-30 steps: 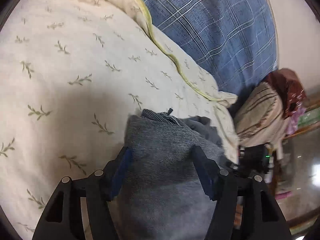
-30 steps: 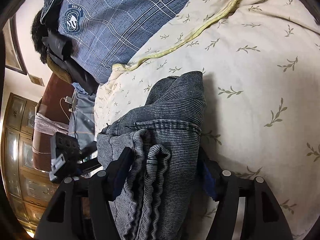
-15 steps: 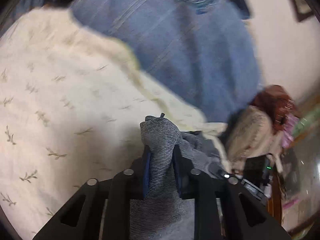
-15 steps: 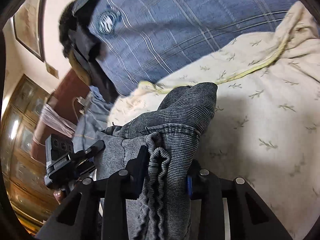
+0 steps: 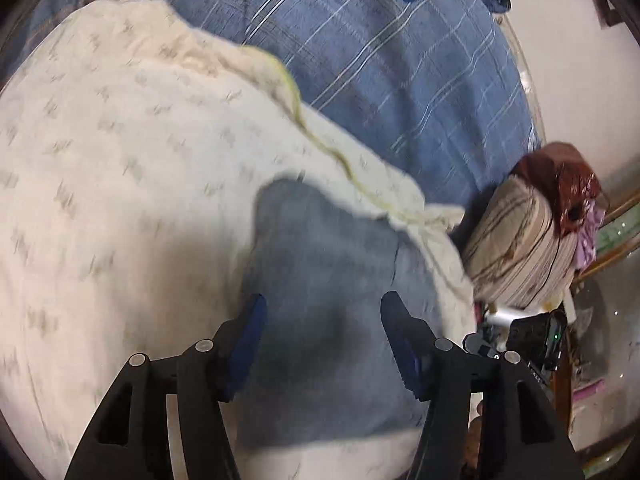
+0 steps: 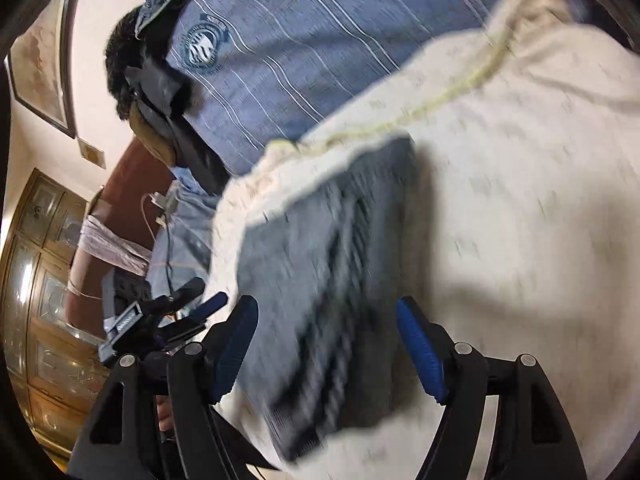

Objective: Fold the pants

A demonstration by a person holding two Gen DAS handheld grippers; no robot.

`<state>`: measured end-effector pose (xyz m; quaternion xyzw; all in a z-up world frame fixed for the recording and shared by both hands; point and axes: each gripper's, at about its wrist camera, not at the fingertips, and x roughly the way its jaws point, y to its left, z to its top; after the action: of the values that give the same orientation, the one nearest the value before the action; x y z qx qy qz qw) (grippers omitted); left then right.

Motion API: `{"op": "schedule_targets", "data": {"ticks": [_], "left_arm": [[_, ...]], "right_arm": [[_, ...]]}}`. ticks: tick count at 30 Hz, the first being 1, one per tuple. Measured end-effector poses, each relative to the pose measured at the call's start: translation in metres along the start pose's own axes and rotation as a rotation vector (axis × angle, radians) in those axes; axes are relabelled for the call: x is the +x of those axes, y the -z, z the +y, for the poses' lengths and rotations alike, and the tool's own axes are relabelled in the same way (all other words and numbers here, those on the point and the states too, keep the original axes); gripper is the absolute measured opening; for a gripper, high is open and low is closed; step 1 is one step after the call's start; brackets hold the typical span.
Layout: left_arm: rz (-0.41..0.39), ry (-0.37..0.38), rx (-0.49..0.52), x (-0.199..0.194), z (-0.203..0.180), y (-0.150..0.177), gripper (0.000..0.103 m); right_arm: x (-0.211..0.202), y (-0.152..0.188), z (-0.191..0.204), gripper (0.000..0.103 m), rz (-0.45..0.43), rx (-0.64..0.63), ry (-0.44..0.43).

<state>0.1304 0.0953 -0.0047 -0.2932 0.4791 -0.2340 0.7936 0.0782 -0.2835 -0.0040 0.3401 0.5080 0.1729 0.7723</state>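
A cream quilt (image 5: 120,200) with a leaf print covers most of both views, and a blue plaid sheet (image 5: 400,100) lies beyond its yellow-piped edge. The pants (image 5: 328,280), grey-blue and folded into a compact bundle, lie on the quilt near that edge. Only the right wrist view shows their gathered waistband ridges (image 6: 340,320), plus a wooden cabinet (image 6: 36,300) and a framed picture (image 6: 40,64) off the quilt's left side. Only the left wrist view shows a striped cushion (image 5: 520,248) past the quilt's right corner. The left gripper (image 5: 322,320) and right gripper (image 6: 326,328) each hang over the pants with jaws spread wide, gripping nothing. Both views are motion-blurred.
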Motion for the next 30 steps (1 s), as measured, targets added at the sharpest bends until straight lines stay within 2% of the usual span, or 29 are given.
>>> {"op": "schedule_targets", "data": {"ticks": [2,6,10,14,16,17,19,20,21,22,24,26,28,30], "left_arm": [[0.031,-0.023,0.008,-0.003,0.004,0.016,0.059],[0.052,-0.001,-0.024,-0.012,0.013,0.038,0.058],[0.076,0.042,-0.083,-0.015,0.026,0.041,0.058],[0.110,0.048,-0.130,0.001,0.042,0.043,0.058],[0.108,0.055,-0.150,0.010,0.046,0.045,0.058],[0.094,0.049,-0.138,0.010,0.042,0.045,0.056],[0.070,0.003,-0.069,0.011,0.031,0.046,0.035],[0.068,0.003,-0.041,0.011,0.026,0.048,0.021],[0.053,0.050,-0.043,0.004,0.022,0.048,0.016],[0.020,0.099,-0.041,-0.007,0.018,0.049,0.016],[-0.030,0.135,-0.013,-0.022,0.009,0.051,0.017],[-0.015,0.104,-0.011,-0.018,0.011,0.057,0.018],[0.030,0.035,-0.036,0.000,0.021,0.061,0.017],[0.056,0.033,-0.084,0.011,0.029,0.059,0.018]], "right_arm": [[0.000,0.024,-0.007,0.074,0.023,0.038,-0.018],[0.002,0.045,-0.007,0.073,0.044,0.053,-0.061],[0.019,0.049,-0.016,0.071,0.117,0.066,-0.036],[0.020,0.048,-0.029,0.064,0.115,0.117,-0.094],[0.020,0.049,-0.026,0.061,0.111,0.101,-0.083],[0.021,0.050,-0.024,0.058,0.108,0.084,-0.063],[0.020,0.050,-0.022,0.052,0.105,0.069,-0.050],[0.017,0.050,-0.019,0.048,0.101,0.064,-0.055],[0.014,0.050,-0.016,0.045,0.092,0.054,-0.059],[0.008,0.050,-0.012,0.044,0.078,0.034,-0.057],[-0.007,0.050,-0.002,0.043,0.034,-0.006,-0.062],[-0.008,0.052,-0.003,0.044,0.035,-0.007,-0.052],[0.008,0.055,-0.012,0.046,0.082,0.013,-0.018],[0.016,0.058,-0.026,0.049,0.106,0.057,-0.024]]}}
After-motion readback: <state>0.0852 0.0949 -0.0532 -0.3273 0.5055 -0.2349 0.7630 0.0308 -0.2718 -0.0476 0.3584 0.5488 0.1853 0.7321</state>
